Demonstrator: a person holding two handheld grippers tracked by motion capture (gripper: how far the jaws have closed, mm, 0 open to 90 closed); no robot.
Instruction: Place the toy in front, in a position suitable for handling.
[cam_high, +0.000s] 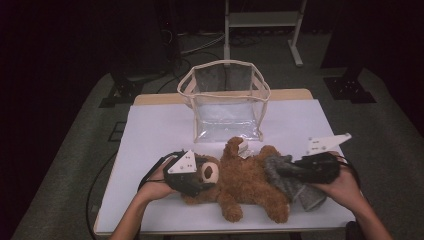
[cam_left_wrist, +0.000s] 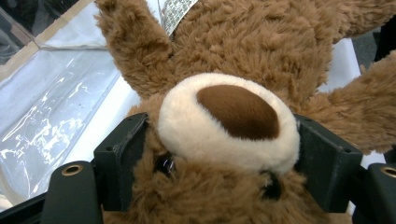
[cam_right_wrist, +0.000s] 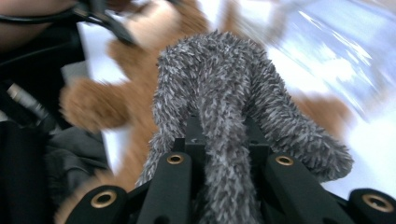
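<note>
Fluffy brown teddy bear (cam_high: 240, 182) on counter (cam_high: 150, 135): left gripper (cam_left_wrist: 229, 154) clamps its head, right gripper (cam_right_wrist: 224, 154) clamps fuzzy grey cloth (cam_right_wrist: 219, 88); clear plastic bag (cam_high: 225, 100) just behind.

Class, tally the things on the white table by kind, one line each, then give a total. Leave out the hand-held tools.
Brown teddy bear: 1
Grey fuzzy cloth: 1
Clear bag with cream trim: 1
Total: 3
</note>
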